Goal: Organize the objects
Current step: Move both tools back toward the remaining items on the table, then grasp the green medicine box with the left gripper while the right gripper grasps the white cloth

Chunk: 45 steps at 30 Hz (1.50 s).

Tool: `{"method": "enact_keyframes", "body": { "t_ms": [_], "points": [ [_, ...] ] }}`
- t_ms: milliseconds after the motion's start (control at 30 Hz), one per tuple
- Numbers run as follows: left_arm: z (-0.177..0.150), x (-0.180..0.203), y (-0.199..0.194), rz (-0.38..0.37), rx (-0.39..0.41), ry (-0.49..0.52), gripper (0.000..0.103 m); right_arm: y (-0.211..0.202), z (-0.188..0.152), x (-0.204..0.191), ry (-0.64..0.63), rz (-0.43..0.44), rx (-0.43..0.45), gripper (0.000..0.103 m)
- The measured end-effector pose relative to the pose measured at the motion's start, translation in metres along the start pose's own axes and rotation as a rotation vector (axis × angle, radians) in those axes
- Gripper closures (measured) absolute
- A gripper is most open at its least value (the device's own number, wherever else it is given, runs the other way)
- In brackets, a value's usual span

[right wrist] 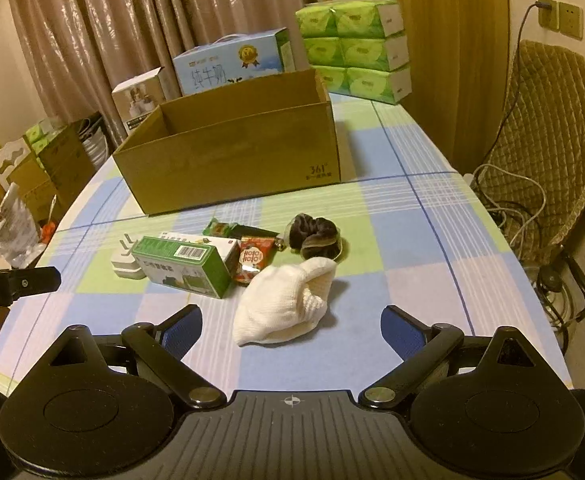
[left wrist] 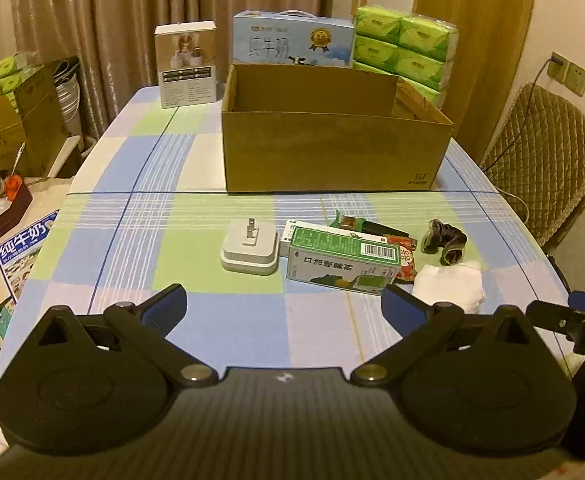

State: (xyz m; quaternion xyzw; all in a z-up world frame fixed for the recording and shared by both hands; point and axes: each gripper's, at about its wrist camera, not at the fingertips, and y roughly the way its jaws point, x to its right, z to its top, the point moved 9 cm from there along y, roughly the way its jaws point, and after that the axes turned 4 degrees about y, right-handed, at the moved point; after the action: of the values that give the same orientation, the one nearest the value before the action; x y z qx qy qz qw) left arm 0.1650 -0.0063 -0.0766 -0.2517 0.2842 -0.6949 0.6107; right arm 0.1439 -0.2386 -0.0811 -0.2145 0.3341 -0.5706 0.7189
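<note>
White sock just ahead of right gripper

Home dining room, checked tablecloth, curtains, padded chair

**Right cam: open gripper, pile of stuff on the table**

Right gripper hangs w/ jaws wide apart, nothing held. White sock lies just in front of it. Behind that: green carton, red snack packet, dark scrunchie, white plug. Cardboard box sits open further back on the checked tablecloth.
</note>
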Motion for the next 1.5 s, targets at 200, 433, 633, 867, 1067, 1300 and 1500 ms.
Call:
{"method": "enact_keyframes", "body": {
  "t_ms": [200, 433, 633, 867, 1067, 1300, 1500],
  "points": [
    [0.001, 0.007, 0.013, -0.036, -0.003, 0.07, 0.002, 0.013, -0.005, 0.004, 0.0, 0.002, -0.031, 0.01],
    [0.003, 0.02, 0.045, -0.087, -0.035, 0.208, 0.008, 0.03, -0.005, 0.01, 0.008, -0.004, -0.055, 0.01],
    [0.004, 0.026, 0.069, -0.108, -0.048, 0.306, 0.013, 0.052, -0.006, 0.011, -0.01, 0.001, -0.087, 0.01],
    [0.012, 0.037, 0.094, -0.165, -0.045, 0.457, 0.021, 0.077, -0.004, 0.006, -0.06, 0.023, -0.114, 0.01],
    [0.018, 0.049, 0.12, -0.205, -0.061, 0.639, 0.024, 0.093, -0.006, 0.003, -0.085, 0.034, -0.143, 0.01],
    [0.015, 0.067, 0.151, -0.283, -0.148, 0.819, 0.034, 0.106, -0.012, 0.01, -0.076, 0.018, -0.176, 0.01],
    [0.01, 0.069, 0.163, -0.327, -0.247, 0.866, 0.05, 0.108, -0.014, 0.015, -0.06, 0.012, -0.181, 0.01]
  ]
}}
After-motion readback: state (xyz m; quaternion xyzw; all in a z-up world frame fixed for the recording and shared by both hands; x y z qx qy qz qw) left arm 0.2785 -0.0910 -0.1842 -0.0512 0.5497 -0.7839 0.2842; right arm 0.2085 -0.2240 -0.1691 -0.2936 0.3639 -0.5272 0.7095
